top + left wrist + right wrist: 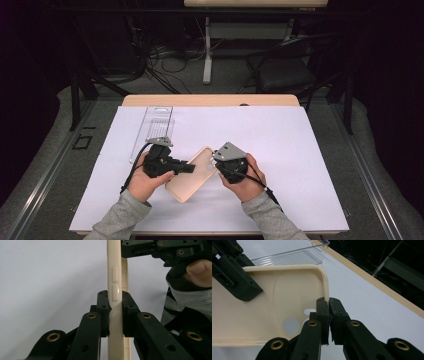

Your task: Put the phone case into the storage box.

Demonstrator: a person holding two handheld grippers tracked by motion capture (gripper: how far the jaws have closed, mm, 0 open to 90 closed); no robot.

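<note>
Case (192, 173), a beige phone shell, sits lifted over the white mat (300, 150), left gripper (115, 312) clamped on its button edge, right gripper (329, 315) pinching the opposite wall, likely steadying it for transfer to the clear tray (155, 127).

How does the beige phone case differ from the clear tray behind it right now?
The phone case is opaque beige; the clear tray is see-through. The case is clamped by the left gripper and right gripper; the tray lies untouched. The tray looks longer and narrower. Both sit over the white mat.
</note>
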